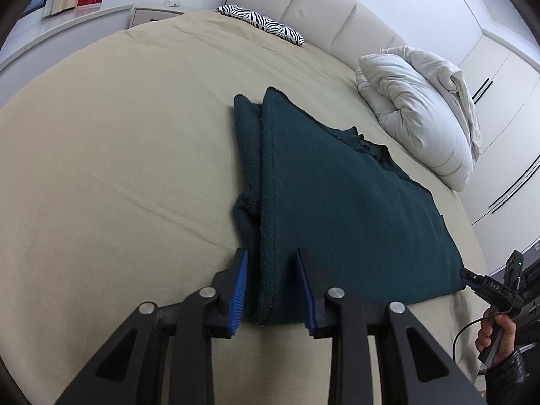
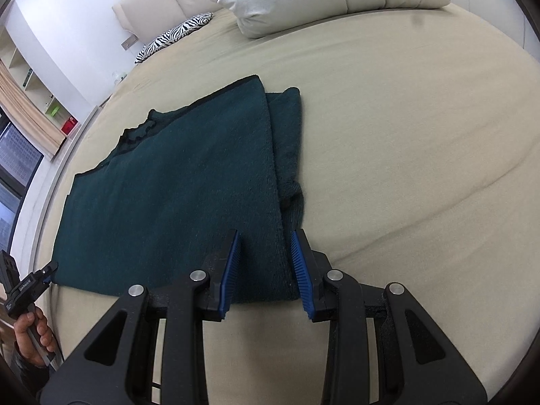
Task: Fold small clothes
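A dark green fleece garment (image 1: 337, 199) lies flat on the beige bed sheet (image 1: 118, 155), with both side edges folded in. My left gripper (image 1: 271, 260) is open, its blue pads straddling the near left corner of the garment. My right gripper (image 2: 265, 239) is open, its pads straddling the near right corner of the same garment (image 2: 175, 182). Each view shows the other gripper at the opposite corner: the right gripper in the left wrist view (image 1: 467, 275), the left gripper in the right wrist view (image 2: 50, 268).
A white folded duvet (image 1: 418, 108) lies at the head of the bed, next to a zebra-print pillow (image 1: 263, 23) and the padded headboard (image 1: 324, 3). White wardrobes (image 1: 499, 77) stand to the right. Shelves and a window (image 2: 20, 135) are on the left.
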A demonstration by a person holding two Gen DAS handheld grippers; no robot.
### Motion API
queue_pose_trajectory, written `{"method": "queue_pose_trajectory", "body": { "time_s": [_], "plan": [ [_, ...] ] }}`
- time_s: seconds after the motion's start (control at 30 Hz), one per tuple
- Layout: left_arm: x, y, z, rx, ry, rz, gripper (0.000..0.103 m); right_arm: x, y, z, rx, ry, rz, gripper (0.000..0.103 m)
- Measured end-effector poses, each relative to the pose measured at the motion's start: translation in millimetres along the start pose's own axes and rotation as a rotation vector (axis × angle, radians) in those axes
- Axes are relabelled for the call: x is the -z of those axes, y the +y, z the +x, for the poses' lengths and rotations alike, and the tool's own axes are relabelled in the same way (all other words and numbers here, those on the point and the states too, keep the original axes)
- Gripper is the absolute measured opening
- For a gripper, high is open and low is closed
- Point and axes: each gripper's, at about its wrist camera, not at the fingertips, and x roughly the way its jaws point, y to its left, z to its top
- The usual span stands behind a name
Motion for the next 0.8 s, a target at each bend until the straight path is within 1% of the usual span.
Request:
{"method": "queue_pose_trajectory", "body": {
  "time_s": [0.07, 0.13, 0.27, 0.37, 0.4, 0.47, 0.5, 0.53, 0.8],
  "plan": [
    [0, 0, -1, 0.000, -0.002, 0.005, 0.026, 1, -1, -1, 0.000, 0.002, 0.002, 0.031],
    [0, -1, -1, 0.001, -0.003, 0.009, 0.021, 3, -2, -2, -0.004, 0.003, 0.004, 0.031],
    [0, -4, -1, -0.003, -0.001, 0.032, 0.016, 6, -1, -4, 0.008, 0.000, -0.016, 0.031],
    [0, -5, 0, -0.009, 0.005, 0.037, 0.015, 7, 2, -5, 0.017, -0.005, -0.029, 0.027],
    [-1, -5, 0, -0.009, 0.006, 0.038, 0.014, 7, 2, -5, 0.019, -0.008, -0.035, 0.021],
    [-1, -6, 0, -0.014, 0.008, 0.044, 0.013, 6, 5, -5, 0.031, -0.010, -0.050, 0.017],
    [-1, -6, 0, -0.016, 0.009, 0.049, 0.013, 6, 5, -6, 0.032, -0.012, -0.054, 0.009],
    [0, -7, -1, -0.017, 0.009, 0.053, 0.013, 6, 5, -6, 0.036, -0.013, -0.058, 0.007],
    [0, -11, -4, -0.033, 0.008, 0.086, 0.012, 9, 1, -11, 0.032, -0.036, -0.043, 0.005]
  ]
}}
